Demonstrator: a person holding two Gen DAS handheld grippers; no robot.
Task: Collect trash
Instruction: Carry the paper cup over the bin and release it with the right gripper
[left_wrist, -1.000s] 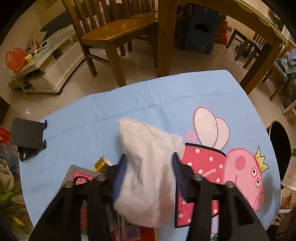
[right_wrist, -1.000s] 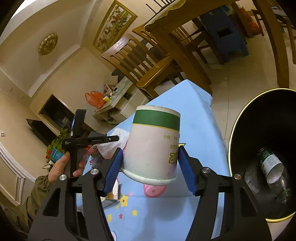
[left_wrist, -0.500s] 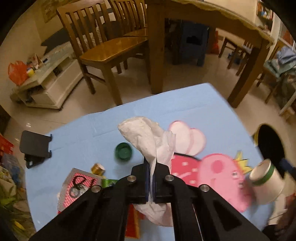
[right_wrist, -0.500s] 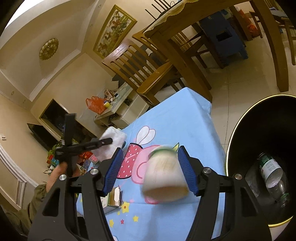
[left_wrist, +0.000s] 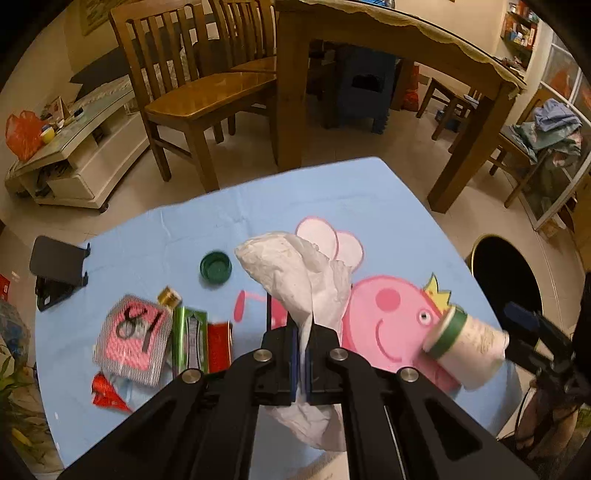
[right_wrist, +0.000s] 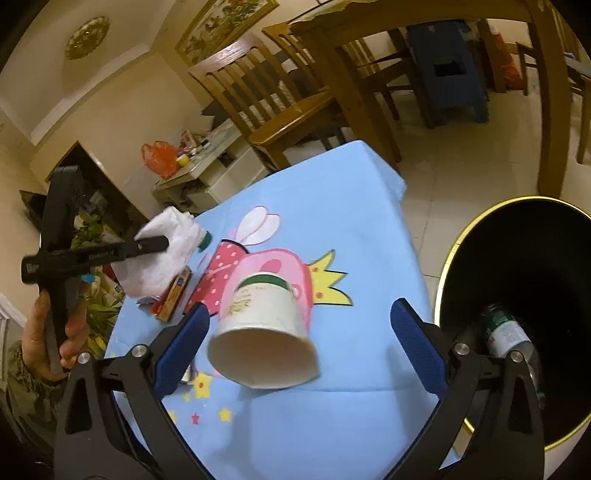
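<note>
Left tongs (left_wrist: 301, 363) pressed together, pinching tissue (left_wrist: 295, 266), held above table (left_wrist: 369, 192). Right tongs (right_wrist: 295, 339) spread wide; cup (right_wrist: 264, 332) loose between them, blurred, tilted mouth toward camera, touching neither pad, over table edge. Bin (right_wrist: 517, 295) at 3 o'clock in right view, bottle (right_wrist: 506, 328) inside. Step: dumping trash. Cup seems short of bin, likely needs regrasp. Next: swing tissue toward bin, release over opening. Cap (left_wrist: 216, 266), wrappers (left_wrist: 188, 339) remain at 9 o'clock.

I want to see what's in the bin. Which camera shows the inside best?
The right wrist view: the trash bin is close, with a plastic bottle visible inside. The left wrist view shows only its dark opening at the edge, contents hidden.
</note>
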